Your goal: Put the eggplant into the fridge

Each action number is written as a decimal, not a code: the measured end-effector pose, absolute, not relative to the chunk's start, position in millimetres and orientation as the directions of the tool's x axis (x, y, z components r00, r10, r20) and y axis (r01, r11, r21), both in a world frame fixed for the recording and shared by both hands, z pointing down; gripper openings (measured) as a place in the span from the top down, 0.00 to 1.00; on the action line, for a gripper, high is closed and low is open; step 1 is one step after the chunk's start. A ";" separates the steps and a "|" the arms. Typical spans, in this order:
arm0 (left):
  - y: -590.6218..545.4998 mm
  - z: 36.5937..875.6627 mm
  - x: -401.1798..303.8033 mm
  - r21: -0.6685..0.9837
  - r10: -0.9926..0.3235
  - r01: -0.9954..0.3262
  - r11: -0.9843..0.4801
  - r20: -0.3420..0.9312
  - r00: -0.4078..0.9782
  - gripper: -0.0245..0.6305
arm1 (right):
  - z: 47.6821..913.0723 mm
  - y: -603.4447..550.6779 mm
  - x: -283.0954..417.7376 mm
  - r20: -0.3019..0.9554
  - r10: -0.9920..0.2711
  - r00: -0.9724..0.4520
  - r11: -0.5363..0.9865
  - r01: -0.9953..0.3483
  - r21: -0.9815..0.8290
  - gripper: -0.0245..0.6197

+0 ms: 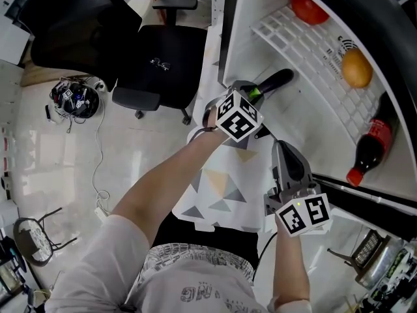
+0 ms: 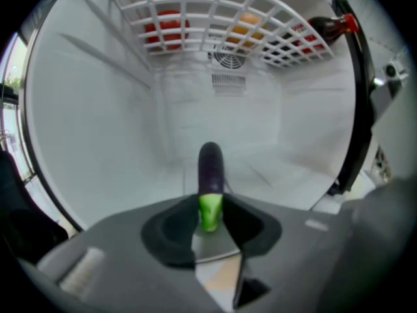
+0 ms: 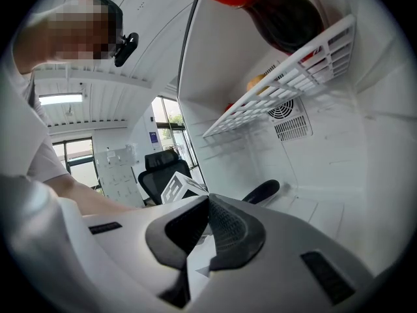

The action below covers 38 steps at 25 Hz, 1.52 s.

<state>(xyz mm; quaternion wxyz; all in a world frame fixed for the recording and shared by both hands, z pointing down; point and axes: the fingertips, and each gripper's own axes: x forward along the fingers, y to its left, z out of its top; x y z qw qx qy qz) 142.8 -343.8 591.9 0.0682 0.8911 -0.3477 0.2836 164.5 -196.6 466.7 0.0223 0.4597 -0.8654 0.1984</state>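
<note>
The eggplant [image 2: 210,175] is clamped by its green stem end between the jaws of my left tool [image 2: 210,208]. Its dark purple body points away from me toward the back wall of the fridge [image 2: 91,122], inside the compartment under the white wire shelf [image 2: 195,5]; I cannot tell whether it touches the compartment floor. My right tool [image 3: 207,204] has its jaws together on nothing, near the left one at the fridge's opening, and on the wire shelf lie a red fruit [image 1: 308,6], an orange [image 1: 356,68] and a dark bottle [image 1: 371,150] with a red cap.
</note>
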 end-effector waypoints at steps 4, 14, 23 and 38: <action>-347.1 594.1 143.3 -0.080 -0.583 -0.664 -0.744 0.564 0.585 0.78 | 471.6 -196.5 165.5 0.232 -0.782 -0.578 0.496 -0.804 -0.329 0.96; -350.6 597.5 145.1 -0.111 -0.580 -0.653 -0.749 0.586 0.566 0.77 | 477.4 -200.4 169.9 0.235 -0.789 -0.567 0.483 -0.810 -0.332 0.96; -347.3 597.7 146.6 -0.097 -0.569 -0.645 -0.758 0.583 0.580 0.71 | 475.0 -201.1 166.3 0.230 -0.794 -0.563 0.478 -0.811 -0.337 0.96; -347.1 580.3 136.6 -0.077 -0.579 -0.656 -0.751 0.555 0.597 0.67 | 466.8 -203.0 160.0 0.220 -0.804 -0.553 0.467 -0.815 -0.342 0.96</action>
